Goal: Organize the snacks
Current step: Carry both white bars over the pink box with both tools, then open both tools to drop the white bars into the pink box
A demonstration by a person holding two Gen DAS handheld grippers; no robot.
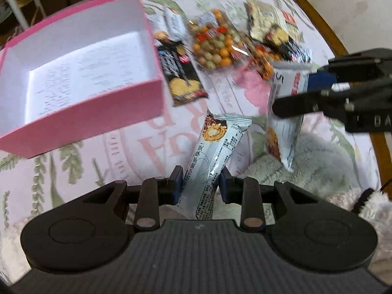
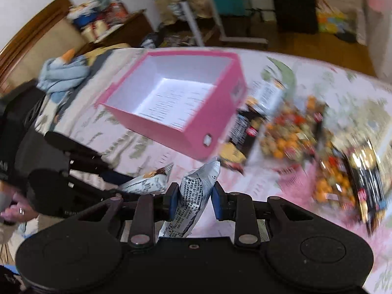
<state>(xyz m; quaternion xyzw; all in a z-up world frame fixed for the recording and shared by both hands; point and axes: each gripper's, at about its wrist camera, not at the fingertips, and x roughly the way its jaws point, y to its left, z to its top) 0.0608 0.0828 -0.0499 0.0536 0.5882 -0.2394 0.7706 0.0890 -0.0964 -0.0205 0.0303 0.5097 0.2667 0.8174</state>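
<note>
Left tongs: left gripper (image 1: pixel 201 183) is clamped on a silver-white foil snack bar wrapper (image 1: pixel 215 156), pads pinching its lower half, bar sticking up off the bed.
Right tongs, same view: right gripper (image 1: pixel 291 93) comes in from the right, nipping a second silver-white foil snack packet (image 1: pixel 284 127) that hangs down.
Box: open pink cardboard box with white inside (image 1: pixel 80 73) sits upper left, nothing in it.
Pile: loose snack bags (image 1: pixel 213 41) lie on the floral bedsheet (image 1: pixel 73 166) beyond.
Right-wrist view: right gripper (image 2: pixel 192 199) squeezes its crinkled packet (image 2: pixel 193 196); pink box (image 2: pixel 176 103) straight ahead, left gripper (image 2: pixel 110 183) with its bar (image 2: pixel 147 183) at left.
</note>
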